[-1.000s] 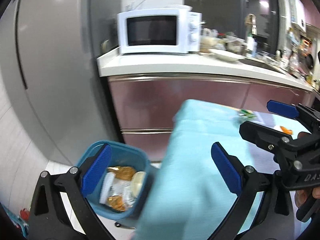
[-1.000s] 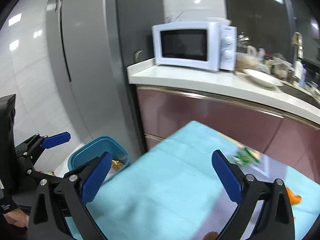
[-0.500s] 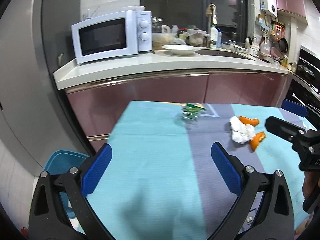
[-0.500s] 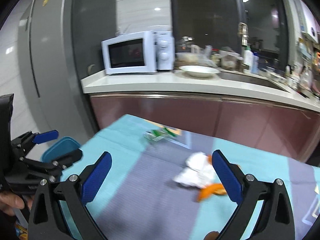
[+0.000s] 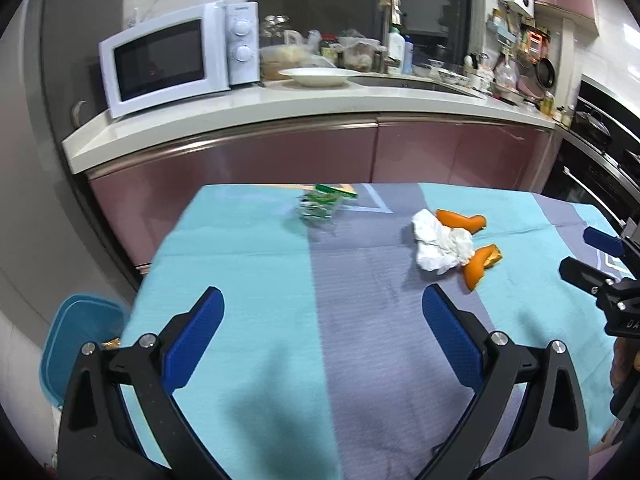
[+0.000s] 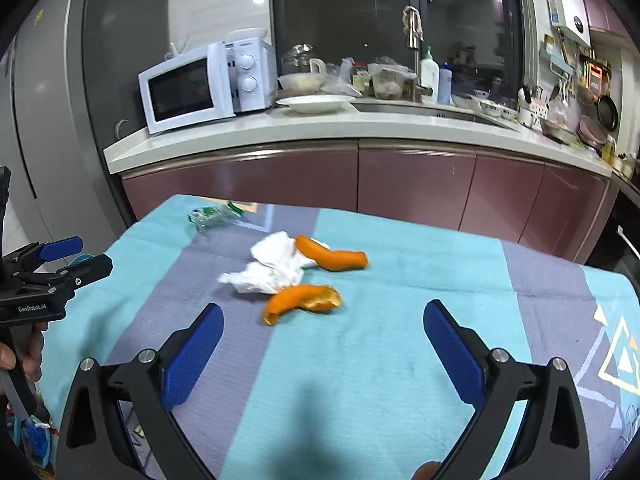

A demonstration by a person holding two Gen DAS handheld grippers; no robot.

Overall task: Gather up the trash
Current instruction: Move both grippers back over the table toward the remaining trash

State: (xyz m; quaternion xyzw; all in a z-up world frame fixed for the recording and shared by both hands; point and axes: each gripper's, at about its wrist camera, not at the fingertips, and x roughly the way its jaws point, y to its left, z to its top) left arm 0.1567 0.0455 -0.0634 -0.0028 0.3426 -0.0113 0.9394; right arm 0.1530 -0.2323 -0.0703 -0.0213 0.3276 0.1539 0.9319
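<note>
Both grippers are held above the near edge of the table, which is covered by a turquoise and grey cloth. The left gripper and the right gripper are each spread wide, and nothing is gripped by either.

The remaining trash is found on the cloth: a crumpled white tissue, two pieces of orange peel, one touching the tissue's far side and one just beside its near side, and a green wrapper well apart, near the far edge. The blue bin is located on the floor beside the table's left corner.

The step in hand is judged to be the approach to the next piece. The near peel is best taken by the right gripper, since it lies closest ahead. The fingers should be lowered astride the peel's narrow width, with the tissue kept outside them, and closed only once the pads are level with the cloth, so that no fabric is pinched.

The bin is cut off by the table edge and the left finger; its contents are scarcely visible. The wrapper is blurred and its print is illegible. The undersides of the peels are hidden.
</note>
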